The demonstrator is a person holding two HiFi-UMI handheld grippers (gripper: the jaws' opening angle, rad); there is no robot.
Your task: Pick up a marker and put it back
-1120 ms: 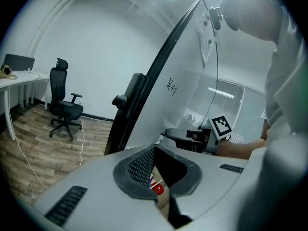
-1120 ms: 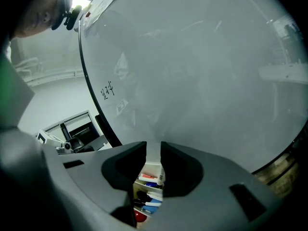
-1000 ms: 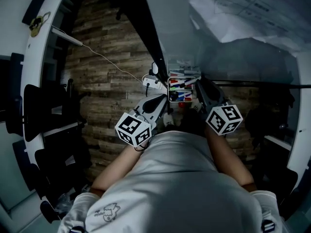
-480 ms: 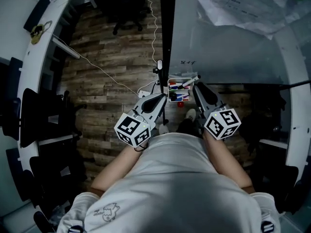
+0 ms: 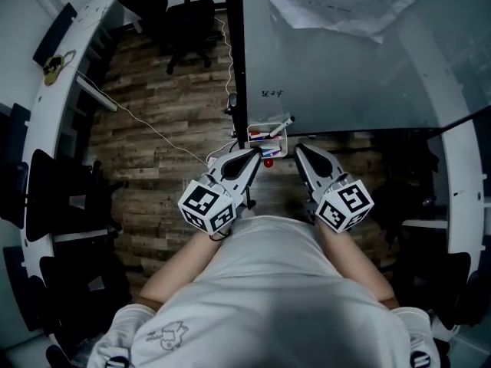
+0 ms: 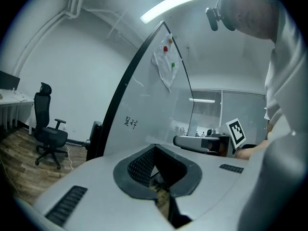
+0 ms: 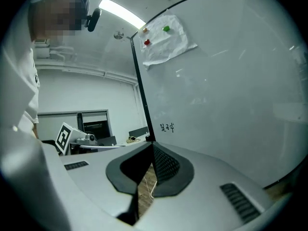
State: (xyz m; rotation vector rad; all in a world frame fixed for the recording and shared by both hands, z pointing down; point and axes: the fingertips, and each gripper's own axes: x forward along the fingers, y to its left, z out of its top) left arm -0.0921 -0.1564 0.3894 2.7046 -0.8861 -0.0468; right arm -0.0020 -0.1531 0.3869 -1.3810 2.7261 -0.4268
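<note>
Marker (image 5: 282,123) propped in tray (image 5: 285,142) on whiteboard (image 5: 330,67), long axis slanting far-right, just beyond both tips. Right hand-held gripper (image 5: 300,150) looks nearer; left hand-held gripper (image 5: 256,156) beside tray. Both clenched, empty.

A: Floor (image 5: 169,129): brown planks, staggered, light and dark mixed. Whiteboard (image 5: 345,75) at 12 o'clock: pale grey, black frame edge.

B: Black scribble (image 7: 167,127) on it. Paper sheet (image 7: 168,47) is white, with a red magnet (image 7: 147,42) and a green magnet (image 7: 166,28).

A: Tray (image 5: 286,142) whitish. Markers (image 5: 265,136) in red, blue and black.

B: Left gripper (image 5: 257,158) and right gripper (image 5: 298,150) have light grey shells; their cubes carry black-and-white square patterns. Jaws lined dark, fine mesh texture.

A: Chair (image 5: 192,18) at 11 o'clock: black. Shirt (image 5: 268,297) pale grey-white, small dark line drawing (image 5: 167,334) at 7 o'clock.
</note>
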